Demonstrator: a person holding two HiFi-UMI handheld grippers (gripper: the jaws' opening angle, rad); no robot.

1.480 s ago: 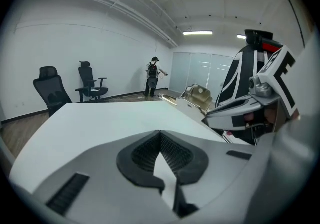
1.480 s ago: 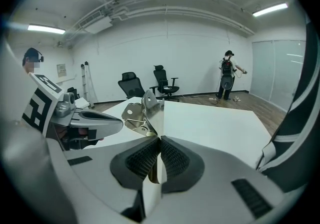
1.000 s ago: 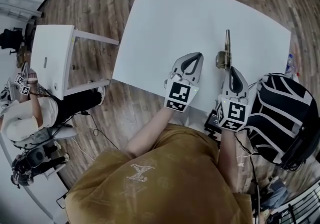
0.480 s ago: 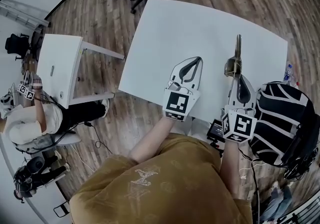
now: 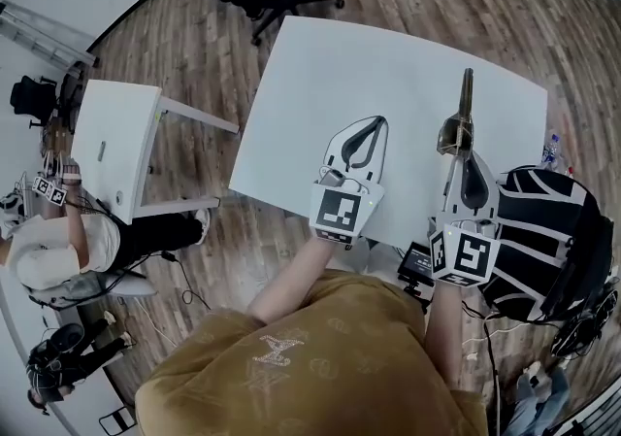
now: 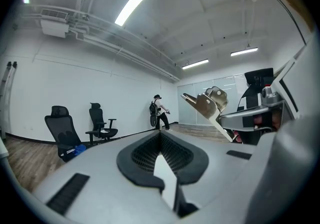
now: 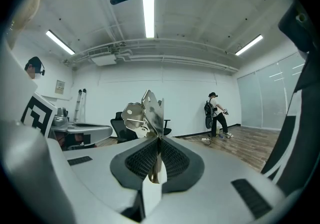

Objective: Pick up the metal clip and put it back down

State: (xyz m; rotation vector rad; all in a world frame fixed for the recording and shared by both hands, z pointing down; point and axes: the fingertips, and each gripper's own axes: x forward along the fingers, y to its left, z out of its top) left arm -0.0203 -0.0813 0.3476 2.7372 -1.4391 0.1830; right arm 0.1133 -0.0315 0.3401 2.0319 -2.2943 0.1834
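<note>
The metal clip [image 5: 456,129] is gripped by the right tongs [image 5: 465,156], which are closed on its lower edge in the right part of the head view. In the right gripper view the clip [image 7: 146,112] is seen standing upright out of the pressed-together pads of the right tongs [image 7: 158,143], so a thin edge is pinched, probably because that is the only part slim enough to be taken firmly. From the left gripper view the clip [image 6: 210,103] is seen against the far wall and well above the level of the white worktop [image 5: 340,75], so it is judged to be lifted clear and not yet set down. The left tongs [image 5: 372,123] are held shut and empty, low over the near part of the worktop, and are apparently kept aside because one grip is enough for this task. Compared with a second ago, the clip's long arm is now drawn closer to the far edge of the worktop in the head view, which suggests that it has been carried upward or forward; the left tongs have scarcely been moved.
</note>
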